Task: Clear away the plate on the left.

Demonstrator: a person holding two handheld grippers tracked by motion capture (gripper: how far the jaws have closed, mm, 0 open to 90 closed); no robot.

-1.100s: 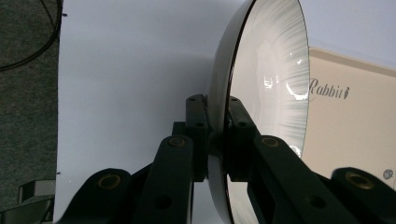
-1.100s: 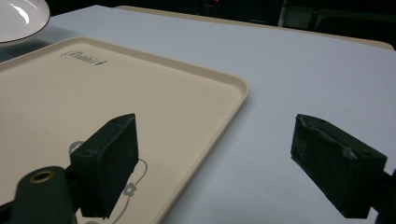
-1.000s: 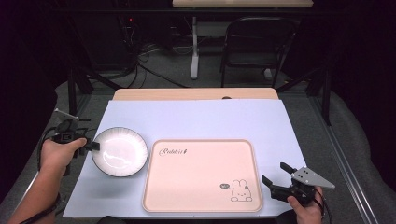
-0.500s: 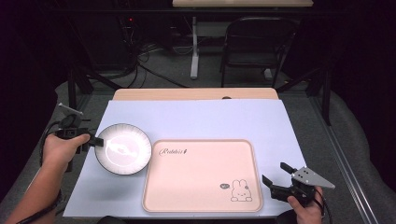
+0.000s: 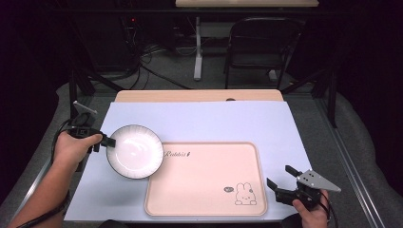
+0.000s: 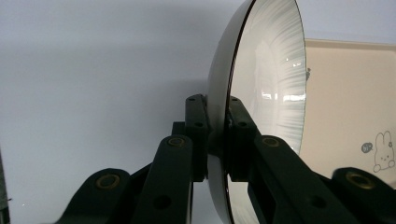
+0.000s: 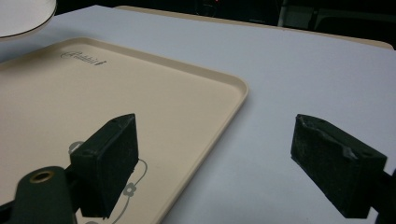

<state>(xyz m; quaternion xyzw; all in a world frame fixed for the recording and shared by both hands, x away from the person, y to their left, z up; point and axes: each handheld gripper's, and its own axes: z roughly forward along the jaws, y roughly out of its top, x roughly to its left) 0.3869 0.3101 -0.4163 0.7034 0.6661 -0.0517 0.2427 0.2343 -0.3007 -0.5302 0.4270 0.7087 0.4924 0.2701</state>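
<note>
A white plate (image 5: pixel 135 151) with a thin dark rim is held level by its left edge, and its right side reaches over the top-left corner of the beige tray (image 5: pixel 204 190). My left gripper (image 5: pixel 108 141) is shut on that rim. In the left gripper view the jaws pinch the plate (image 6: pixel 266 84) edge, with the tray (image 6: pixel 345 102) beyond. My right gripper (image 5: pixel 279 176) stands open at the tray's bottom-right corner, holding nothing. Between its pads (image 7: pixel 107 163) the right gripper (image 7: pixel 219 163) view shows the tray (image 7: pixel 93 93) edge and bare mat, with the plate (image 7: pixel 18 16) far off.
A pale blue mat (image 5: pixel 214 121) covers the table, and a strip of wood (image 5: pixel 199 95) shows at its far edge. The tray bears a rabbit drawing (image 5: pixel 244 194) near its bottom right. A dark chair (image 5: pixel 263 42) and cables lie on the floor beyond.
My left gripper has carried the plate to the right, so the plate now overlaps the tray's left corner. The right gripper has stayed where it was, open.
</note>
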